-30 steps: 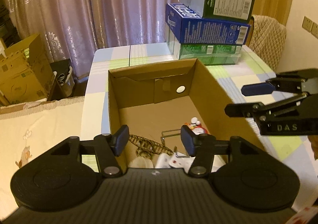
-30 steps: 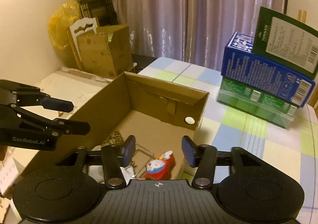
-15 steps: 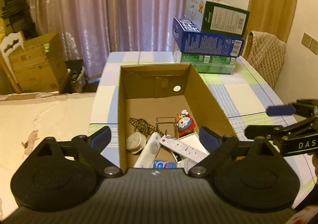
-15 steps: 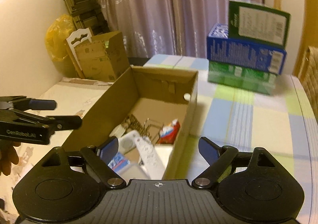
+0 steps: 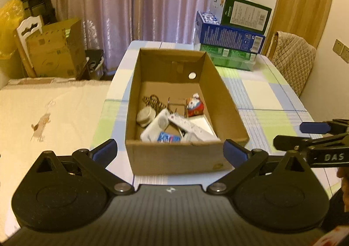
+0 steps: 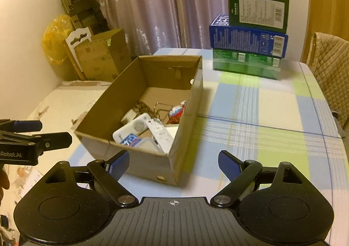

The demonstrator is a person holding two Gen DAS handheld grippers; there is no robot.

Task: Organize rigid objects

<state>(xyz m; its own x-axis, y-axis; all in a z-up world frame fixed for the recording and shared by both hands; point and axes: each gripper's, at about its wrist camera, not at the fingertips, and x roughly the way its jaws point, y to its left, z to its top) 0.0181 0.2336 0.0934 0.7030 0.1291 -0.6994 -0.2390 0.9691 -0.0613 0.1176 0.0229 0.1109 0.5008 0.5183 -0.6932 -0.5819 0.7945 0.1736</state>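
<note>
Both of your grippers have drawn back from the cardboard box (image 5: pixel 185 156): a second ago their jaws hung over its inside, now they stand short of its near wall. Your left gripper (image 5: pixel 170 151) and right gripper (image 6: pixel 173 163) have just been opening; both pairs of jaws are spread, nothing between them. That box sits along the tabletop (image 6: pixel 272 137) left edge, holding a white remote (image 5: pixel 192 126) and red figurine (image 5: pixel 195 105).
</note>
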